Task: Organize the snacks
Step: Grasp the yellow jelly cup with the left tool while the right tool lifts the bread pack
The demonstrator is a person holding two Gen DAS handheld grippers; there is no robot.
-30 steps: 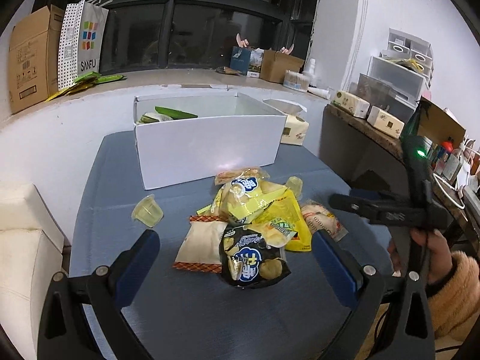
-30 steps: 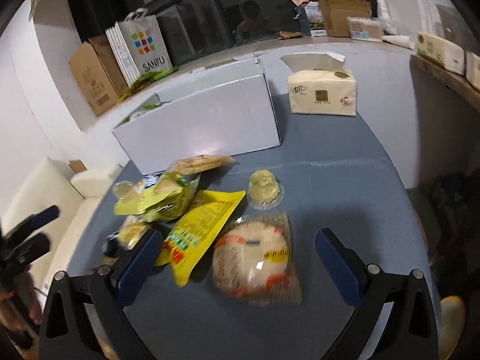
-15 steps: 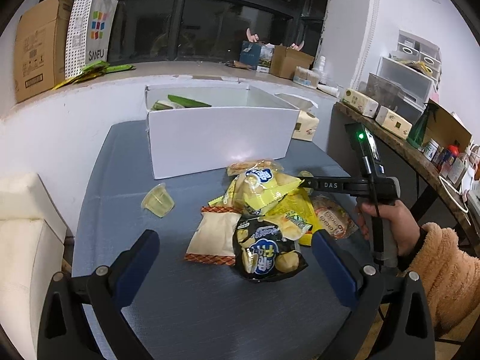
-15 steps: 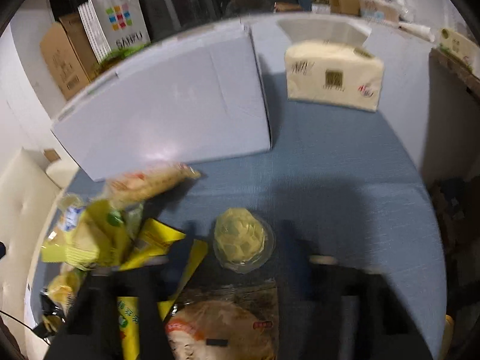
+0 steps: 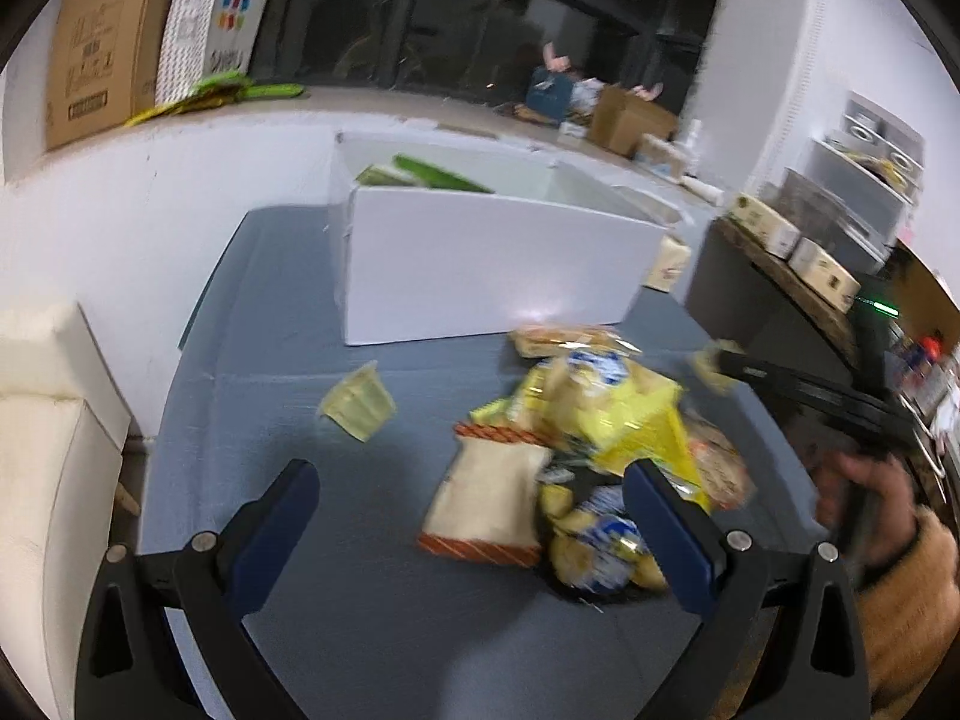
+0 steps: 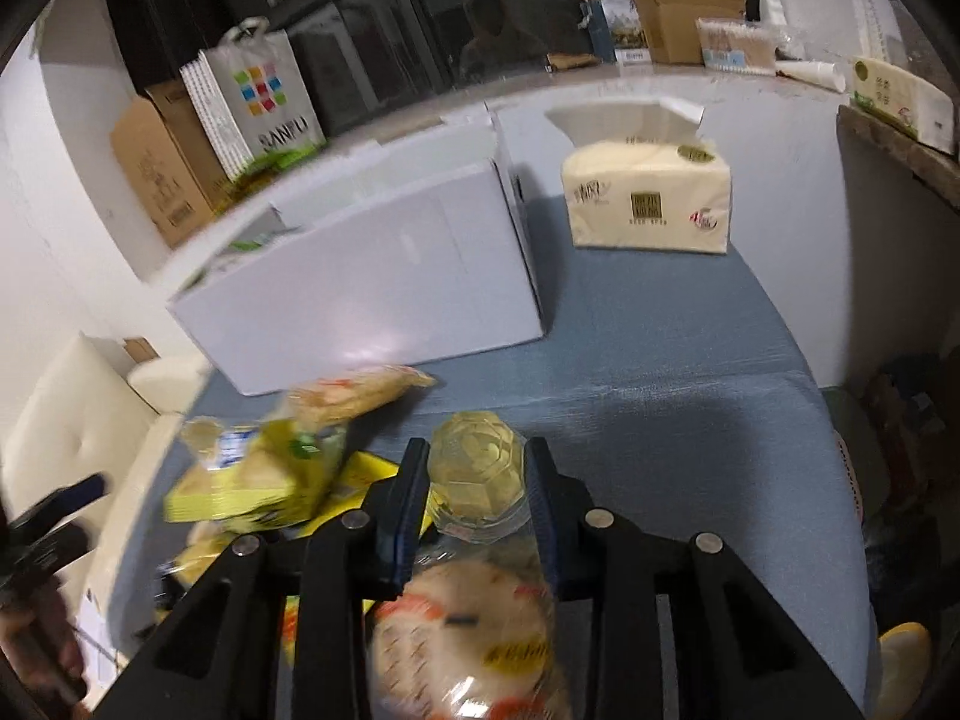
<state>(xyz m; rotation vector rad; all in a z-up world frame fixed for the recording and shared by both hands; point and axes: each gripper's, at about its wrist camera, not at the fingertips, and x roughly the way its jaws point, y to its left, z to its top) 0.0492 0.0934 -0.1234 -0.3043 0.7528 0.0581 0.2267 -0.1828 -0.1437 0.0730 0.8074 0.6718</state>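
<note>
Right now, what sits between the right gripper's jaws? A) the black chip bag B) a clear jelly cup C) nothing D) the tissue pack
B: in the right wrist view the right gripper has its jaws closing on the clear jelly cup, both pads against its sides, in front of the white box.

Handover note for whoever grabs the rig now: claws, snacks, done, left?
Right claw: closing on the clear jelly cup, pads at its sides.
Left claw: open, empty, over the snack pile.
White box behind the pile holds a green packet.
A second jelly cup sits apart on the blue table.
Left: box the gripped cup, the loose cup, then the pile.
</note>
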